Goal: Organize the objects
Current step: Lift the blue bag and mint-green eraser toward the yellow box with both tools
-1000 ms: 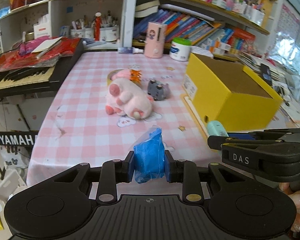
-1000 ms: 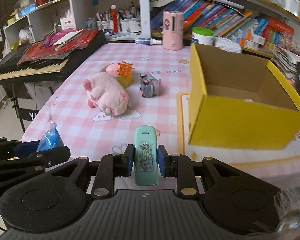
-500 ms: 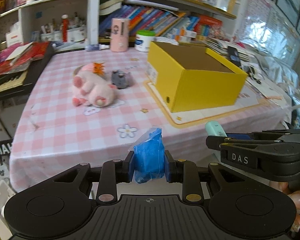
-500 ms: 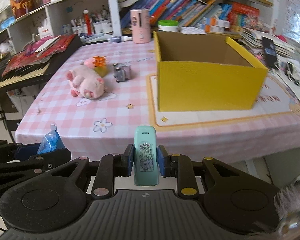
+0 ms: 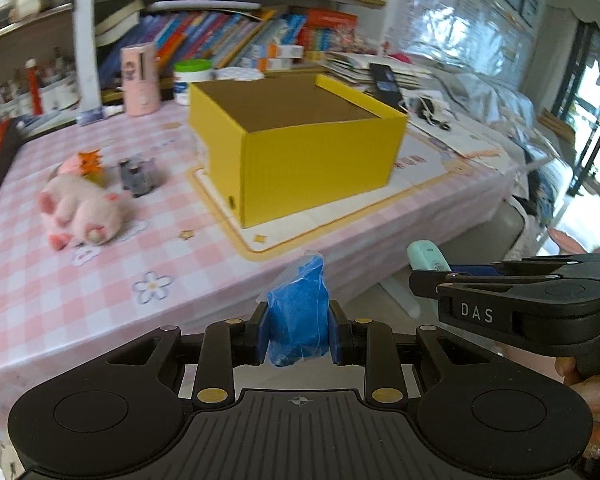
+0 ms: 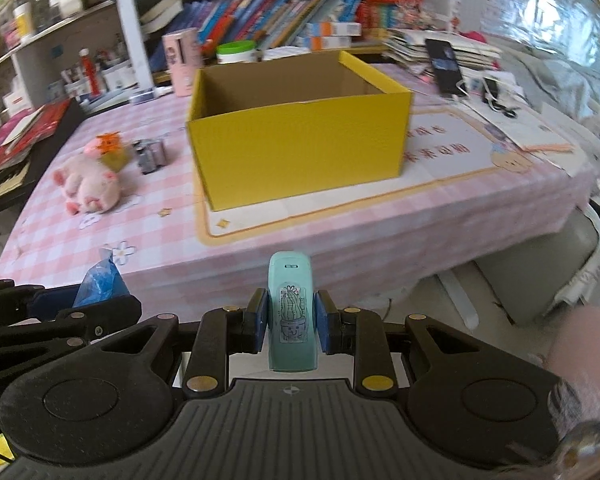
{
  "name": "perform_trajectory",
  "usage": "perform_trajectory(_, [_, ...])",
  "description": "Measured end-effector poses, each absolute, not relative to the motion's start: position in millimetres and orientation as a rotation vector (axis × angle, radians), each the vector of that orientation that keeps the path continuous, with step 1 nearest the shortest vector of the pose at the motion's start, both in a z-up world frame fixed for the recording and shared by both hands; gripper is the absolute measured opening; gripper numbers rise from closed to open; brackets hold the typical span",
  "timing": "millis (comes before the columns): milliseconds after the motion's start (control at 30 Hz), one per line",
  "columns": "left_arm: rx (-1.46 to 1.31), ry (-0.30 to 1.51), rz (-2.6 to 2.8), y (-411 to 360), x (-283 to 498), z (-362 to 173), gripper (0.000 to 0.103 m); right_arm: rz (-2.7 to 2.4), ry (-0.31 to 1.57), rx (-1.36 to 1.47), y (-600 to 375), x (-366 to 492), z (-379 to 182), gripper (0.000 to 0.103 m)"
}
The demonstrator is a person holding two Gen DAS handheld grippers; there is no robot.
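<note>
My left gripper (image 5: 298,338) is shut on a blue plastic-wrapped packet (image 5: 298,316), held off the table's front edge. My right gripper (image 6: 291,326) is shut on a mint-green case with a cactus sticker (image 6: 291,312), also in front of the table. Each gripper shows in the other's view: the right one (image 5: 432,270) at right, the left one (image 6: 96,294) at left. An open yellow cardboard box (image 6: 300,136) stands on a cream mat on the pink checked table (image 6: 100,208). A pink plush pig (image 6: 88,186), an orange toy (image 6: 109,142) and a grey toy (image 6: 150,156) lie left of the box.
A pink cylinder (image 6: 182,62) and a white tub with green lid (image 6: 236,52) stand behind the box. Bookshelves line the back wall. A keyboard with red papers (image 6: 16,148) sits at left. A phone (image 6: 446,68), cables and papers lie right of the box.
Both grippers have drawn back from the table and swung to the right, each keeping its object. The box now sits centred ahead and the table edge lies in front of the fingertips.
</note>
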State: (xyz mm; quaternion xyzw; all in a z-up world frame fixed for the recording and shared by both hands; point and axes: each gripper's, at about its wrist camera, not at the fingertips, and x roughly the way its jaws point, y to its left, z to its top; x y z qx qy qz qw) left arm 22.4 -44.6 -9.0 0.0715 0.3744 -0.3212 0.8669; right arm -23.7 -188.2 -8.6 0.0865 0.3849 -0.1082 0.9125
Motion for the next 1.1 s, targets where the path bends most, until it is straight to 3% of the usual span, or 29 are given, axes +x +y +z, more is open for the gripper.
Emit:
perform_trajectory(667, [0.166,0.733,-0.704,-90,61,-1,0.027,-0.247,0.804,0.192,-235,17,-8,0.023])
perform_trajectory(1100, [0.094,0.624,-0.691,-139,132,39,0.027,-0.194,0.642,0.151,-285,88,43,0.023])
